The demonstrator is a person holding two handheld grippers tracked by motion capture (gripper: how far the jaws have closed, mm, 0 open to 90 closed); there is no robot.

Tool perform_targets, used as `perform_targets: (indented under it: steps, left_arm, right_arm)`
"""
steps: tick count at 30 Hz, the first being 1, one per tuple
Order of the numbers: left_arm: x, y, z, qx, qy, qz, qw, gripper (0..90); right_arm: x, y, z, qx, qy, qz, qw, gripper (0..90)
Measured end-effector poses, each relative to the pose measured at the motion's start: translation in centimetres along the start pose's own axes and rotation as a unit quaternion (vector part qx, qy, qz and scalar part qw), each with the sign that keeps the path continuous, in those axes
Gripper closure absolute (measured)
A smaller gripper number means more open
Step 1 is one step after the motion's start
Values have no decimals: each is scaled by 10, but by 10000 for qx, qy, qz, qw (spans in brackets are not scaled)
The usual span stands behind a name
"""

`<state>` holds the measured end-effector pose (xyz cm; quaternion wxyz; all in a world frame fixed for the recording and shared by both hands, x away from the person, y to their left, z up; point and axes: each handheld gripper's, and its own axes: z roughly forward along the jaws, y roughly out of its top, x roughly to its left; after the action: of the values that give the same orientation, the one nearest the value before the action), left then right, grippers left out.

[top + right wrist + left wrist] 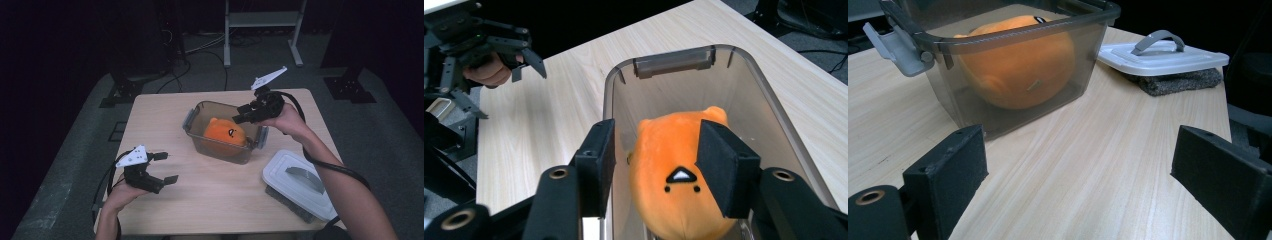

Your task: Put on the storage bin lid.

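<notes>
Hovering over the bin (pixel 197 131), the right gripper (pixel 238 115) stands open above the orange plush (pixel 225 133).

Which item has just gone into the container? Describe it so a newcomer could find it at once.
On the wooden table, look at the clear grey bin with latch handles near the middle. Inside lies a round orange plush toy with a small dark face, below the right gripper. It is the brightest thing there, unlike the white lid nearby.

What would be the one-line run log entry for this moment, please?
orange plush toy: inside smoky transparent plastic box | right tongs: open above it | left tongs: open, empty | white lid: off
</notes>
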<state>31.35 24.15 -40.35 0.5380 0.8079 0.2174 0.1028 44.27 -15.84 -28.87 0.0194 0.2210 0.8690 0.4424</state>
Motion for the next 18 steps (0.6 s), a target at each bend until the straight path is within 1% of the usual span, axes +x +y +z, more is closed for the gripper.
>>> perform_targets:
  steps: [5,8,9,10,13,14,18]
  left_arm:
    - [0,1,-1,-22,-6,12,10000,70]
    - [0,0,0,-16,-12,9,10000,70]
    - [0,0,0,-16,-12,9,10000,70]
    - [0,0,1,-13,-13,10,10000,70]
    - [0,0,1,-6,-20,6,10000,70]
    - [0,0,1,-6,-20,6,10000,70]
    - [-1,1,2,-6,-33,24,10000,70]
  right_arm:
    - [-1,-10,-21,-58,-56,-10,10000,460]
    - [-4,-17,-33,-84,-101,37,9999,450]
    - [-4,-17,-33,-84,-101,37,9999,450]
    - [-5,-22,-41,-95,-140,53,9998,441]
    - [-5,-30,-51,-172,-161,95,9997,435]
    - [-5,-30,-51,-172,-161,95,9997,435]
    - [-4,-37,-65,-222,-228,88,9995,419]
